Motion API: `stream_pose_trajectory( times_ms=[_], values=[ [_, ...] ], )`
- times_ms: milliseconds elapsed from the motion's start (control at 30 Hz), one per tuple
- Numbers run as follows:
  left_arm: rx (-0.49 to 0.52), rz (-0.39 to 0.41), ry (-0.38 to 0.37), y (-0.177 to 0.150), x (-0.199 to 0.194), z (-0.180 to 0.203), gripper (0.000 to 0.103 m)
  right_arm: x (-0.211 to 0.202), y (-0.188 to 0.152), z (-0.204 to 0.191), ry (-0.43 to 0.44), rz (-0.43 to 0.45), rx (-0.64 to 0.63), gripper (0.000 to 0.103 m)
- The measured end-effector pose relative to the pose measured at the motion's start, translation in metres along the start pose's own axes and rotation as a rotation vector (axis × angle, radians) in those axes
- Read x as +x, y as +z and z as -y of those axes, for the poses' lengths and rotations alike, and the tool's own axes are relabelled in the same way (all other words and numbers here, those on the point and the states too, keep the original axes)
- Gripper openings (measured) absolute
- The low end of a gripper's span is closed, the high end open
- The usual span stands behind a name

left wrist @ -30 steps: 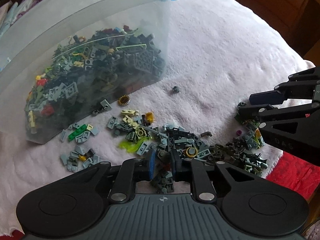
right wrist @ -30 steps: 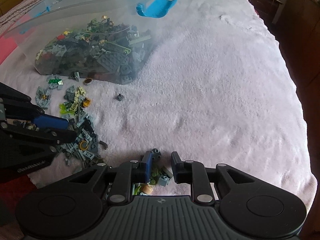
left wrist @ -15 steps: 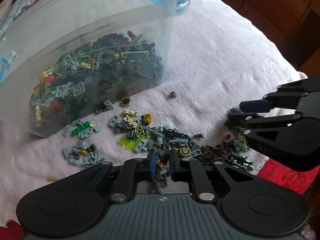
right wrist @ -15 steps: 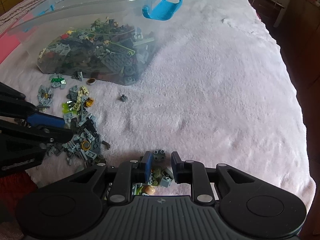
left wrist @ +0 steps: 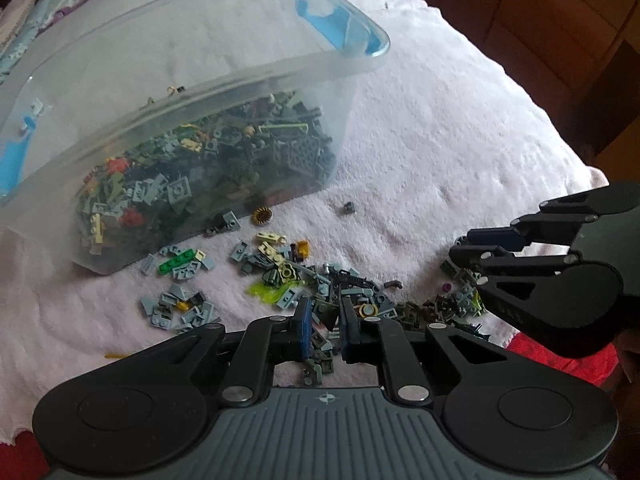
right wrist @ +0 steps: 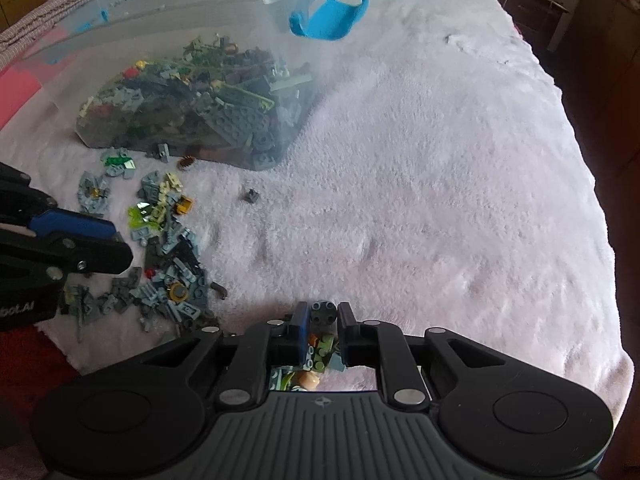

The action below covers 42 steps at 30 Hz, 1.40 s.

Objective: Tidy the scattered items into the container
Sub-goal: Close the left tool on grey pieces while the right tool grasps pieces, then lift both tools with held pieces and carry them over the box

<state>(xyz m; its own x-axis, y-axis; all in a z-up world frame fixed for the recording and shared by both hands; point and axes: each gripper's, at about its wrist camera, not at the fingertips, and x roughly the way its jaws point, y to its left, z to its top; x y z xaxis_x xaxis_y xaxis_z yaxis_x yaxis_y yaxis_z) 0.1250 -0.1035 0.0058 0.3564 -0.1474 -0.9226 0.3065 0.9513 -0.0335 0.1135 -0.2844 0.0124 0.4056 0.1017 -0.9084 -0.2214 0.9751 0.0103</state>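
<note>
I am working in a home bedroom: a fluffy pale pink blanket point(right wrist: 420, 160) covers the bed under me, dark brown wooden furniture point(left wrist: 560, 40) stands beside it, a small wooden side table point(right wrist: 528, 4) sits in the far corner, and patterned bedding point(left wrist: 36, 4) lies behind.
</note>
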Motion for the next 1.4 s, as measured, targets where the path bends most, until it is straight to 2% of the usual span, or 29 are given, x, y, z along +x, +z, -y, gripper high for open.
stream_pose_trajectory(
  times_ms=[300,733,1000,1400],
  values=[
    [-0.019,0.015,0.003,0.006,-0.019,-0.010,0.015,-0.027,0.014,-0.011,0.027,0.029,0.021,0.016],
    [-0.024,0.100,0.032,0.032,-0.059,-0.030,0.015,-0.072,0.047,-0.029,0.041,0.098,-0.004,0.016],
    [-0.004,0.142,0.024,0.047,-0.077,-0.038,0.016,-0.093,0.066,-0.036,0.045,0.140,-0.005,0.016],
    [-0.007,0.179,0.030,0.069,-0.090,-0.068,0.016,-0.105,0.105,-0.054,0.064,0.190,-0.023,0.016]
  ],
)
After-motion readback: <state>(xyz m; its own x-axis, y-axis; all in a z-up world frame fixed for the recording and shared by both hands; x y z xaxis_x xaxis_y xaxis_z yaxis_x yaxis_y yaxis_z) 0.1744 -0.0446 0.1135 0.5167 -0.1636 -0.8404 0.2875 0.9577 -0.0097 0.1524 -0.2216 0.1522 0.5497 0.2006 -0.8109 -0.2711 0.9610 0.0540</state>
